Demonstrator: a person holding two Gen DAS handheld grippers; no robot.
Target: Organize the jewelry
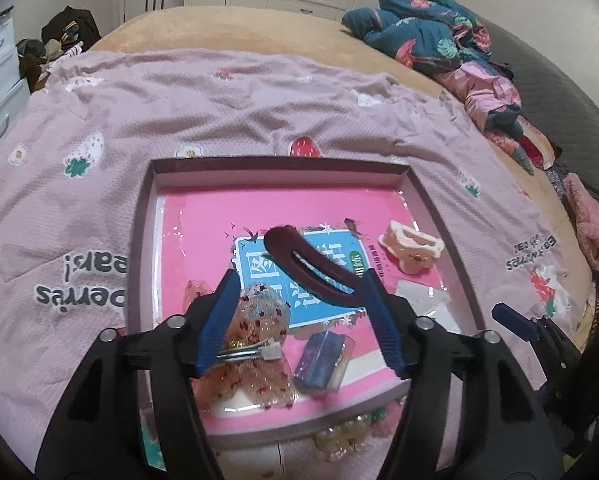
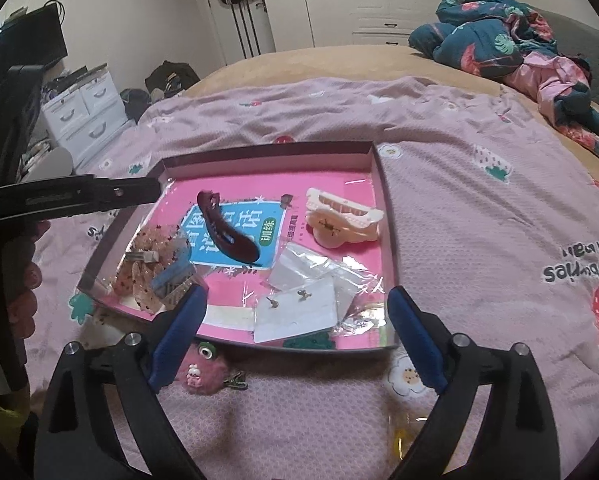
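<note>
A shallow box with a pink printed bottom lies on the bed. In it are a dark maroon hair clip, a cream claw clip, a sheer bow clip, a small blue box and an earring card in plastic. My left gripper is open above the box, its right finger against the maroon clip. My right gripper is open at the box's near edge, over the earring card.
A pink fuzzy clip and a pearl piece lie on the pink blanket outside the box's near edge. Crumpled clothes sit at the far right. White drawers stand at the left.
</note>
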